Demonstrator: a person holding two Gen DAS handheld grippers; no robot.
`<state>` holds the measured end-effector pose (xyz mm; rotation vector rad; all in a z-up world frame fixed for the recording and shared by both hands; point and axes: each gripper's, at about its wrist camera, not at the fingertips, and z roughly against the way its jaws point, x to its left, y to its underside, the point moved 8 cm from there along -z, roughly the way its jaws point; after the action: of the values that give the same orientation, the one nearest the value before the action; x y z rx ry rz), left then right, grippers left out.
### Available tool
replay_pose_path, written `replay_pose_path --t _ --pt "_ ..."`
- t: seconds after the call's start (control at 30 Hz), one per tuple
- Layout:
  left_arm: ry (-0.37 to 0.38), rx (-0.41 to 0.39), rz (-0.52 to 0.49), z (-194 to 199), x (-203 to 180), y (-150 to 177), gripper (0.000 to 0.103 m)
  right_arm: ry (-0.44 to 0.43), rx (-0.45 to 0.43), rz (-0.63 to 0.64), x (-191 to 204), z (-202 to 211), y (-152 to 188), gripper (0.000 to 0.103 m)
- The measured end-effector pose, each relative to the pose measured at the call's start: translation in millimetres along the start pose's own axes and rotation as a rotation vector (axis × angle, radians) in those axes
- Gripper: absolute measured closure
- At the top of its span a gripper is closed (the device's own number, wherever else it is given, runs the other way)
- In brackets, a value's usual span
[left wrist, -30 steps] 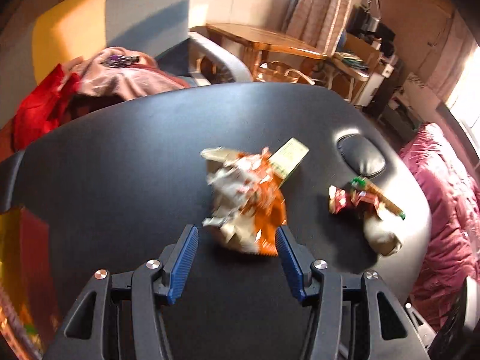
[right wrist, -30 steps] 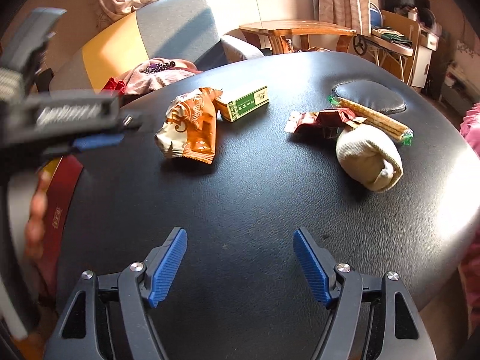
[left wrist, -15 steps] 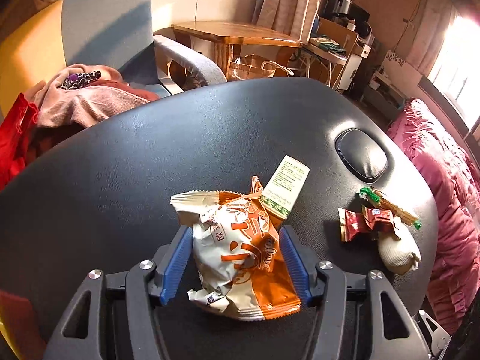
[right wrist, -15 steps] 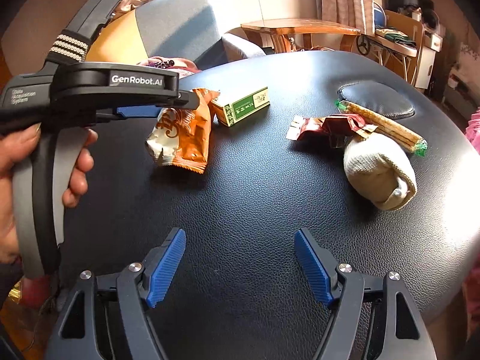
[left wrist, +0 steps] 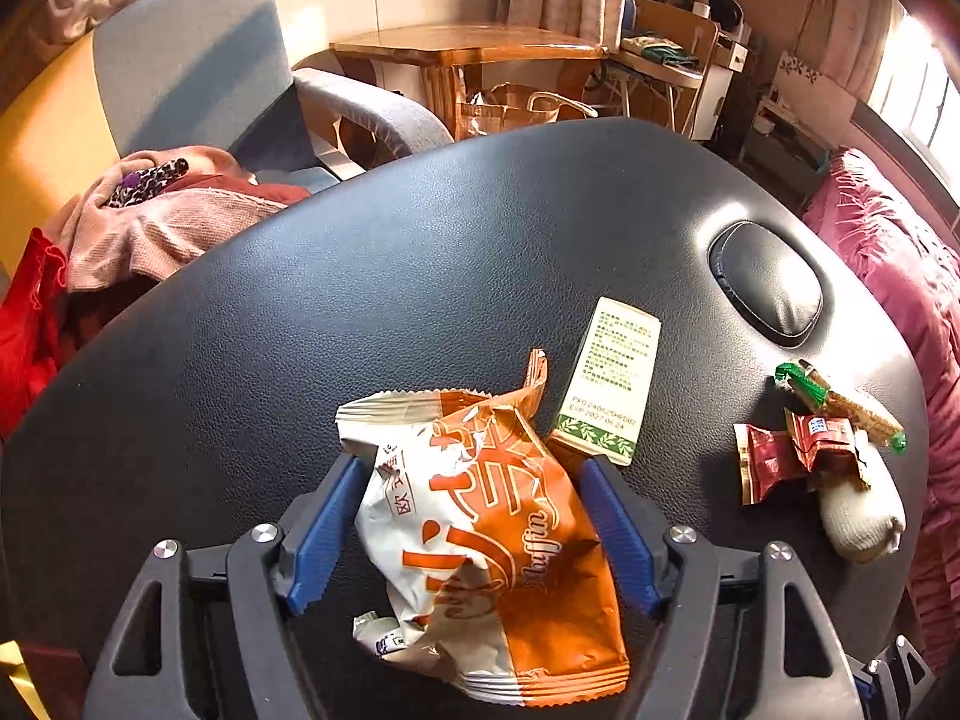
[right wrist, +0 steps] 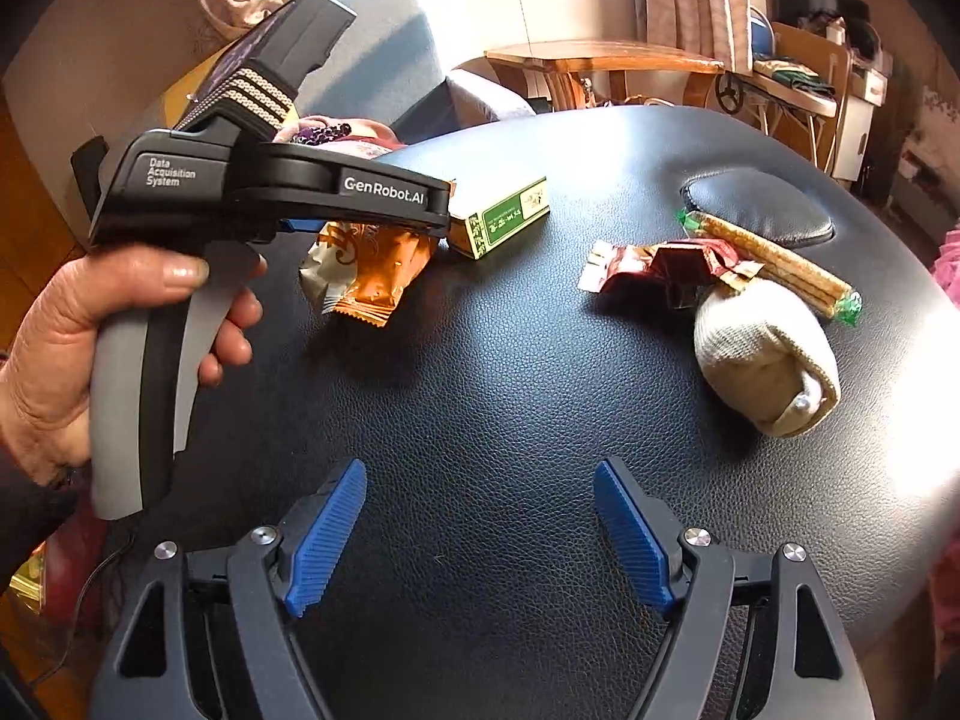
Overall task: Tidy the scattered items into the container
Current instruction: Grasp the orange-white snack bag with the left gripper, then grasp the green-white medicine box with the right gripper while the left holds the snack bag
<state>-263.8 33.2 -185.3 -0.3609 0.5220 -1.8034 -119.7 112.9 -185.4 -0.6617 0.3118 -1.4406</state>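
On the black padded bench [left wrist: 372, 276], an orange-and-white snack packet [left wrist: 486, 546] lies between the blue fingers [left wrist: 327, 525] of the left gripper [left wrist: 474, 480]. The fingers stand spread wide, one on each side of the packet, at or very near its edges; whether they press on it cannot be told. In the right wrist view a hand [right wrist: 66, 324] grips this tool's grey handle, with the tool's head over the packet. A green-and-cream box [left wrist: 612, 384] lies just beyond the packet, its near corner touching or almost touching the wrapper. Further right, a red wrapper [right wrist: 660, 267], a long stick snack with green ends [right wrist: 774, 261] and a rolled cream sock [right wrist: 762, 360] lie bunched together, well apart from the packet. The right gripper [right wrist: 480, 480] hovers over bare bench, fingers [right wrist: 630, 531] spread wide and holding nothing. No container can be made out in either view.
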Motion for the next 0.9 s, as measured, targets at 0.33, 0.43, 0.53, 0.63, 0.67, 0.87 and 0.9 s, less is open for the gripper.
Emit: replay_pose_path --t 0.33,0.43,0.53,0.63,0.67,0.87,0.9 --pt "0.007 0.008 0.149 40 14 62 0.031 0.003 -0.009 -0.022 -6 10 3 0.024" --pt "0.004 0.001 0.207 58 18 91 0.031 -0.009 -0.007 -0.015 -6 12 3 0.023" --pt "0.006 -0.007 0.256 78 25 120 0.031 -0.025 -0.002 -0.026 -10 11 -2 0.023" --pt "0.020 -0.015 0.289 93 30 143 0.031 -0.056 -0.010 -0.038 -13 6 -23 0.023" --pt "0.023 -0.018 0.294 95 32 147 0.031 -0.063 -0.017 -0.034 -12 4 -34 0.023" --pt "0.046 -0.036 0.328 110 38 173 0.028 -0.059 -0.060 0.038 2 -23 -116 0.023" --pt "0.049 -0.040 0.334 113 39 177 0.027 -0.045 -0.056 0.046 4 -30 -129 0.023"
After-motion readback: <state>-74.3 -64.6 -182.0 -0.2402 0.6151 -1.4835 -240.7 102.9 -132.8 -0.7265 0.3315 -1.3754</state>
